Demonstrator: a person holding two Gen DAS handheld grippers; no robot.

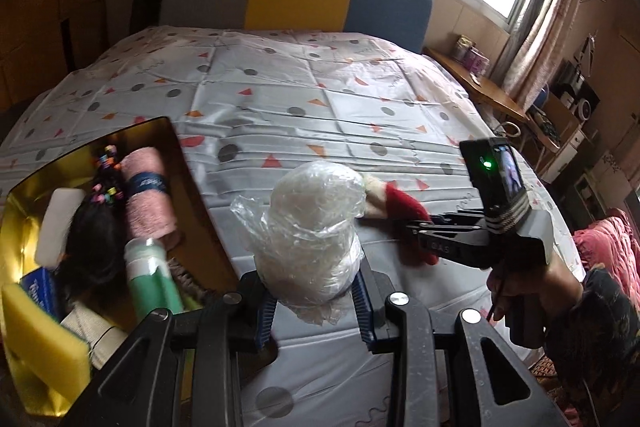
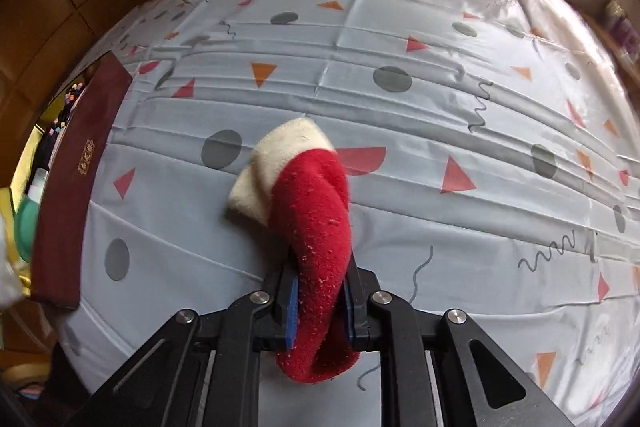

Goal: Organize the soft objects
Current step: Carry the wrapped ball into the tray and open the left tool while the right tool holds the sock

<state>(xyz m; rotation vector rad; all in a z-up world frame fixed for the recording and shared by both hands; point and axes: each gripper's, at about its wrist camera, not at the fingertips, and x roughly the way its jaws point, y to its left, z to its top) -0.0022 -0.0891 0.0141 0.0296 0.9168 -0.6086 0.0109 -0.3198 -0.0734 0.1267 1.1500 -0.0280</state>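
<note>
step: pickup and carry | left gripper clamped on plastic-wrapped white bundle, held beside gold-lined box | right gripper clamped on red-and-white sock, lying on bedsheet | next: both judged due for the box

The box sits at the left edge of the bed. In it, the rolled towel lies beside the wig, the bottle nearer. The wrapped bundle is right of the box; the sock lies right of that.
</note>
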